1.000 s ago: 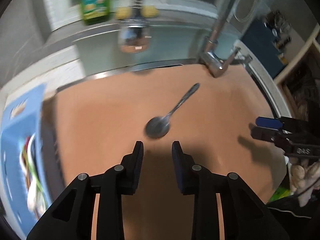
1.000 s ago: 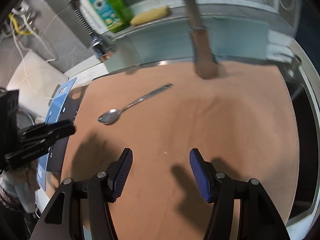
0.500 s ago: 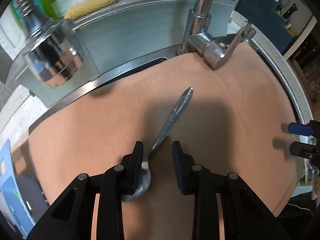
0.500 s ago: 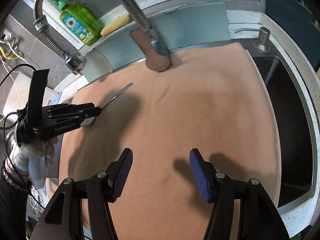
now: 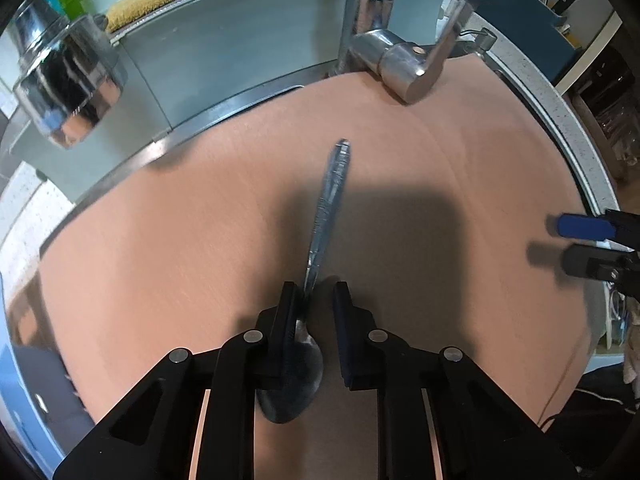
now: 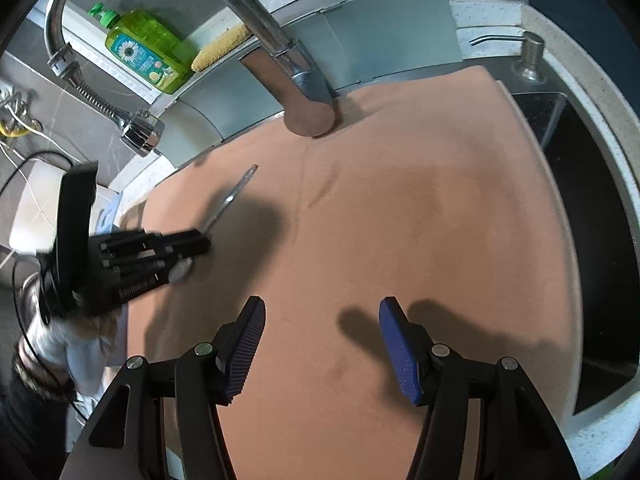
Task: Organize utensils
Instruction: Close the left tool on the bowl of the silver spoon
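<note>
Since the earlier frame we see the left gripper [image 5: 314, 296] has come down over the spoon [image 5: 325, 216], which then lay clear ahead of it; now the spoon's neck sits betw. its jaws and the bowl lies under the left finger. The jaws are closing: the left pad touches the neck, the right pad is still just off it, so no full clench yet. The spoon lies flat on the tan mat [image 5: 460, 152] covering the desk, handle pointing toward the back edge where the tap [image 5: 400, 60] stands, bowl toward the near edge. In the right wrist view the spoon [image 6: 232, 196] is near the mat's left edge, w/ the left gripper [image 6: 196, 246] on its bowl end.

The right gripper [image 6: 322, 320] hovers over the near-middle of the mat, jaws released, roughly half apart, nothing betw. them. It also shows at the mat's right edge in the left wrist view [image 5: 576, 240].

Along the back edge we see a green soap bottle [image 6: 144, 50] and a yellow sponge [image 6: 222, 48] on the ledge.
</note>
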